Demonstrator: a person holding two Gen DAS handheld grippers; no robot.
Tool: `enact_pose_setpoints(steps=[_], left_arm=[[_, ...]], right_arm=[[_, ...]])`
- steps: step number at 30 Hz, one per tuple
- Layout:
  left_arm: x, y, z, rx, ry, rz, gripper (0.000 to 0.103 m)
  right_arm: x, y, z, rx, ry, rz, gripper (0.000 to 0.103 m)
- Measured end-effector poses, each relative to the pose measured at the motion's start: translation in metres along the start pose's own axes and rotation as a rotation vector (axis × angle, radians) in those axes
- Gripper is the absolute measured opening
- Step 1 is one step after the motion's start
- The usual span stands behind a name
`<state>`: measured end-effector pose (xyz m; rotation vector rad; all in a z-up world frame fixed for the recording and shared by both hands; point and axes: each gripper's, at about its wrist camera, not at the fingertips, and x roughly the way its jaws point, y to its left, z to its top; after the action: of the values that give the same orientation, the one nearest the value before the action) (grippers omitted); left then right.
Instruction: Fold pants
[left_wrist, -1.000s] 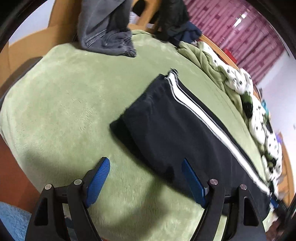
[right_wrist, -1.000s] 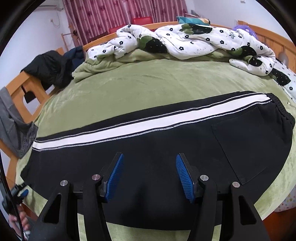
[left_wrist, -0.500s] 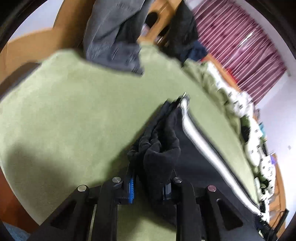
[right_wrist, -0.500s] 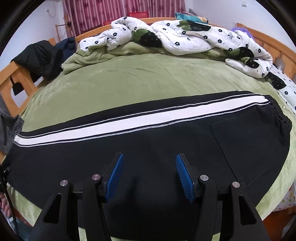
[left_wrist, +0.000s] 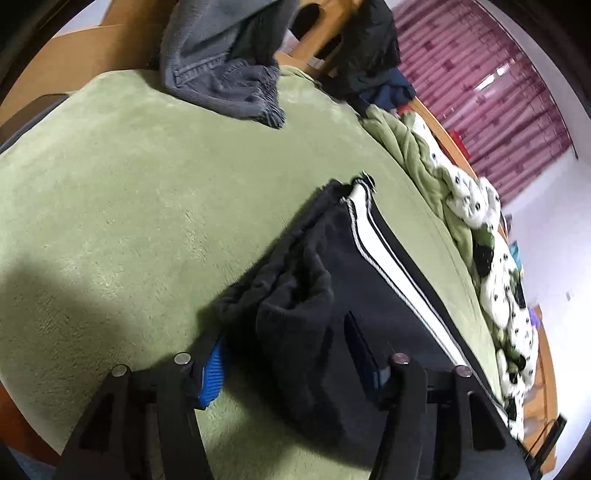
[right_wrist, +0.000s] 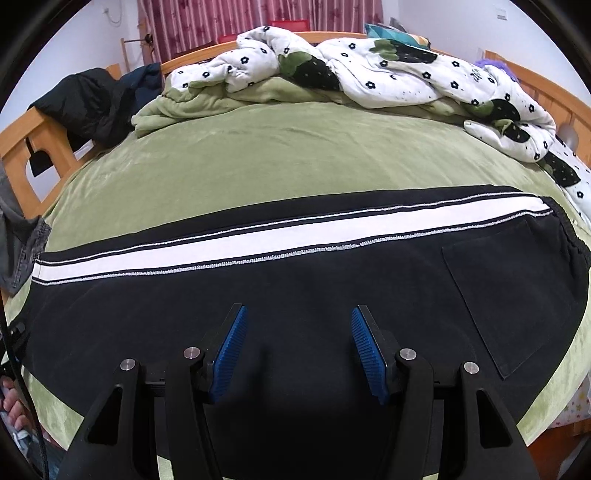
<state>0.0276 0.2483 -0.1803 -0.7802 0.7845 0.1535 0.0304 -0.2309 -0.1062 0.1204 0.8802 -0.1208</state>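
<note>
Black pants (right_wrist: 295, 280) with a white side stripe lie flat across a green bed, waistband and back pocket to the right. In the left wrist view the leg end of the pants (left_wrist: 295, 295) is bunched into a raised fold. That fold sits between the jaws of my left gripper (left_wrist: 288, 362), which are opening; the blue pads stand beside the cloth without squeezing it. My right gripper (right_wrist: 299, 347) hovers open over the middle of the pants, with flat black cloth below it and nothing pinched.
The green blanket (right_wrist: 295, 155) covers the bed. A white flowered quilt (right_wrist: 369, 70) is heaped along the far side. A grey garment (left_wrist: 221, 74) and a black jacket (left_wrist: 369, 55) hang over the wooden bed frame (right_wrist: 22, 147).
My left gripper moved onto the leg end, closed on it and bunched the cloth upward, then spread its jaws again. The right gripper kept its opening and sank slightly toward the pants.
</note>
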Motion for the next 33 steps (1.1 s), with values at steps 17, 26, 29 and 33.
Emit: enact_pose_setpoints(steps=[17,26,29,33], left_arm=[[-0.061,-0.251,-0.084,0.792,-0.228,0.077,0.02],[0.017,-0.325,-0.247,0.956,0.079,-0.114,0.02],[0.042,-0.321,-0.282,0.963,0.148,-0.087,0.02],[0.024,-0.316,-0.29,1.03,0.125,-0.113,0.033]], right_arm=[[-0.031,-0.095,-0.021,0.154,-0.028,-0.071,0.058],[-0.064,-0.13,-0.028,0.193,-0.112,-0.115,0.058],[-0.068,-0.137,-0.031,0.221,-0.112,-0.085,0.058],[-0.064,-0.134,-0.032,0.219,-0.095,-0.057,0.058]])
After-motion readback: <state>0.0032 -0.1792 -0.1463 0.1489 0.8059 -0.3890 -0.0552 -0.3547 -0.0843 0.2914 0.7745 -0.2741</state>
